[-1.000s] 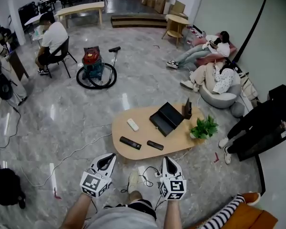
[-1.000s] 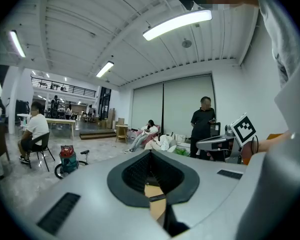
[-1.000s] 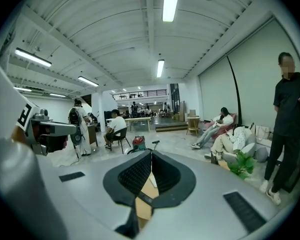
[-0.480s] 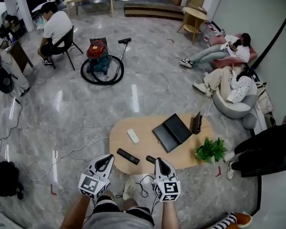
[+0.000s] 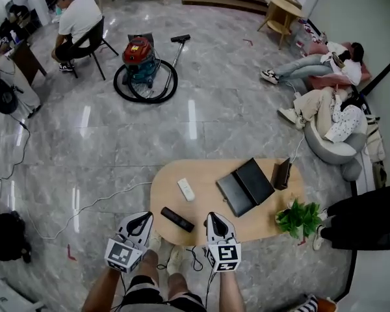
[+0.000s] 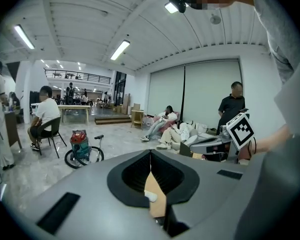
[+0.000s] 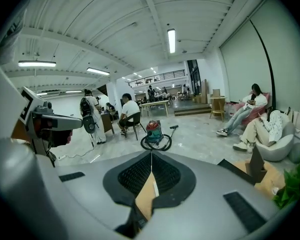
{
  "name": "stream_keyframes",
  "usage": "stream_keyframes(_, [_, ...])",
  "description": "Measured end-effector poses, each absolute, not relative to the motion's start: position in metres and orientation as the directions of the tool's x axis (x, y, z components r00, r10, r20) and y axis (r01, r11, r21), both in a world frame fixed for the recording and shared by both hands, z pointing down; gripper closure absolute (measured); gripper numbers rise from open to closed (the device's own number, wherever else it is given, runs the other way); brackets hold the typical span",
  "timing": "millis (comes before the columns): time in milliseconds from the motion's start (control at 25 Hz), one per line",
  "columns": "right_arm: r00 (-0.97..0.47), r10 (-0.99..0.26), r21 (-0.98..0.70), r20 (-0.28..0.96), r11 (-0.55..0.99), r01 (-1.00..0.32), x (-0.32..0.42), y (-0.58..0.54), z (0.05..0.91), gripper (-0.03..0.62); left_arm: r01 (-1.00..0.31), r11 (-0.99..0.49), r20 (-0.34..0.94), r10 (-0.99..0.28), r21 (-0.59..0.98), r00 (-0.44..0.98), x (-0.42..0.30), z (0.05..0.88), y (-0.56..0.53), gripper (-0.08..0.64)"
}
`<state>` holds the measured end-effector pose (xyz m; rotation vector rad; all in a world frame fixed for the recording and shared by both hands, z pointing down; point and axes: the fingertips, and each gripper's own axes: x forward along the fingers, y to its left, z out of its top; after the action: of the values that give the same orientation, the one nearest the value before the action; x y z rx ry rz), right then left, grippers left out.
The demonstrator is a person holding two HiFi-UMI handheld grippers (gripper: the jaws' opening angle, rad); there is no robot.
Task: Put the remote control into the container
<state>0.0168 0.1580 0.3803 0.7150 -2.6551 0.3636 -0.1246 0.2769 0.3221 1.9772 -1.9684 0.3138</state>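
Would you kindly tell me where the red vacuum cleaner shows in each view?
Head view: vacuum cleaner upper left, beyond the table.
Left gripper view: vacuum cleaner left of middle.
Right gripper view: vacuum cleaner at centre.
Shared landmark: the seated person in white, left of it.

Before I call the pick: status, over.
Shut, empty: left gripper, right gripper. On table: black remote, white remote, both outside open container. Nothing blocking it.

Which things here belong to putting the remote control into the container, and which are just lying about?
Job: black remote, white remote, open black container, wooden table, left gripper and right gripper (both shut, empty).
Lying about: potted plant, vacuum cleaner, round side table.
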Motion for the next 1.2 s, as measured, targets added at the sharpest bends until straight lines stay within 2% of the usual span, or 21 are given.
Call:
stream_keyframes(520, [-0.738, -0.414, -0.131, 0.534, 0.821, -0.555, -0.047, 0.114, 0.519, 0.581, -0.991, -0.076, 0.475, -0.872, 0.113, 0.121, -0.187, 0.447, 0.216, 0.551])
stream_keyframes(1200, [-0.69, -0.332, -0.109, 0.643, 0.852, -0.512, -0.087, 0.101, 0.65, 0.581, -0.988, -0.021, 0.523, -0.847, 0.153, 0.099, -0.236, 0.559, 0.202, 0.551])
